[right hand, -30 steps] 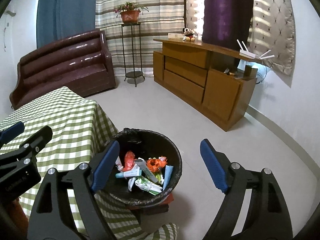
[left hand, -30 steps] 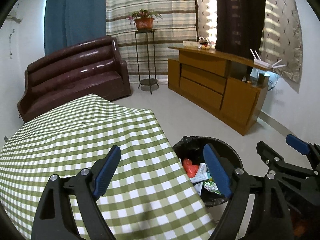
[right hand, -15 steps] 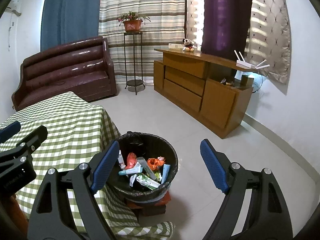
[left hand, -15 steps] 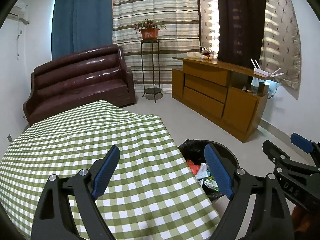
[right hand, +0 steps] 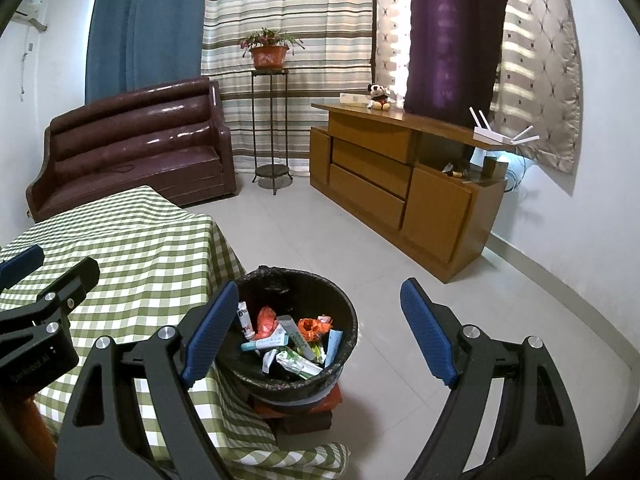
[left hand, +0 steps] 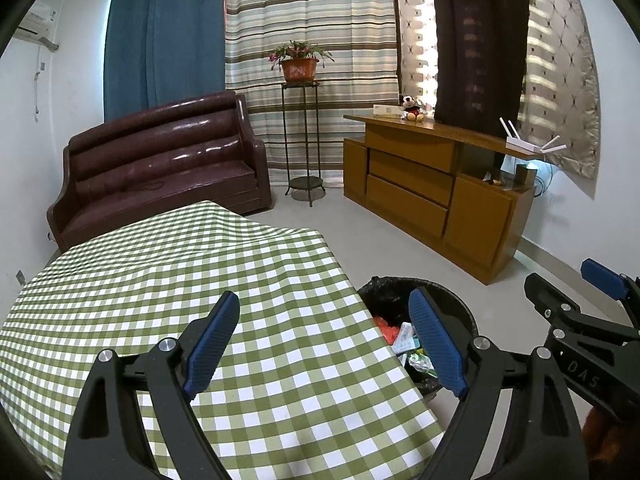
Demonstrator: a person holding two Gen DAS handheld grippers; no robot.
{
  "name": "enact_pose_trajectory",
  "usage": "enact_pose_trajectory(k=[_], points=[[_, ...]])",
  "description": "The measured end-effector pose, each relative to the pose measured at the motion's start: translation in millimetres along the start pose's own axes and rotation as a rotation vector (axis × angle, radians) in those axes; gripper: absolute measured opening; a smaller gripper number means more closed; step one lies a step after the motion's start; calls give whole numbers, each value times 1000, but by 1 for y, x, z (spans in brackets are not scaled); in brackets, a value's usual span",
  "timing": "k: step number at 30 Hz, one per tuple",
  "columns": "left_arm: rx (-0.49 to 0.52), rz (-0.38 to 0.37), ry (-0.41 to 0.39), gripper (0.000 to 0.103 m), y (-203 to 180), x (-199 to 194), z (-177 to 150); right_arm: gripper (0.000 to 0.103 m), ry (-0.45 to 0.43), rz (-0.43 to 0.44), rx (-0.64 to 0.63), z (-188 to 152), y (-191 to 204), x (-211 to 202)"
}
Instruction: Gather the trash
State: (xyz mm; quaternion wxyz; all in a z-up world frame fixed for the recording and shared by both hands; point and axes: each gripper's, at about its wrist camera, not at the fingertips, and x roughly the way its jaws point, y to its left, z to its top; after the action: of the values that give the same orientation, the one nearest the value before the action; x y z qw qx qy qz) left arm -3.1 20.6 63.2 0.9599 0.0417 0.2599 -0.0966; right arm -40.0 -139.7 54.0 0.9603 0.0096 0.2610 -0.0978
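Observation:
A black-lined trash bin point(right hand: 344, 312) stands on the floor beside the table, holding several wrappers, tubes and an orange scrap point(right hand: 312, 326). In the left wrist view the bin point(left hand: 460, 300) shows past the table's right edge, partly hidden by a blue pad. My left gripper point(left hand: 324, 344) hangs open over the green checked tablecloth point(left hand: 160, 280) with nothing between its fingers. My right gripper point(right hand: 316, 332) is open above the bin and the floor, also empty. Each gripper appears at the edge of the other's view.
A dark red sofa point(left hand: 160, 168) stands behind the table. A wooden sideboard point(right hand: 400, 184) with a router and a plush toy lines the right wall. A tall plant stand point(right hand: 272, 128) is by the striped curtain. Pale tiled floor point(right hand: 460, 320) lies right of the bin.
Both grippers have drawn back and risen a little, so the bin looks smaller and farther and more of the room shows. Both stay open and empty.

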Motion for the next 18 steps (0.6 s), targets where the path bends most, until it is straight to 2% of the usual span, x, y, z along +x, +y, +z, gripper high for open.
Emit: enact_pose_trajectory(k=[18], points=[[-1, -2, 4, 84, 0, 1, -1, 81, -2, -1, 1, -1, 1, 0]])
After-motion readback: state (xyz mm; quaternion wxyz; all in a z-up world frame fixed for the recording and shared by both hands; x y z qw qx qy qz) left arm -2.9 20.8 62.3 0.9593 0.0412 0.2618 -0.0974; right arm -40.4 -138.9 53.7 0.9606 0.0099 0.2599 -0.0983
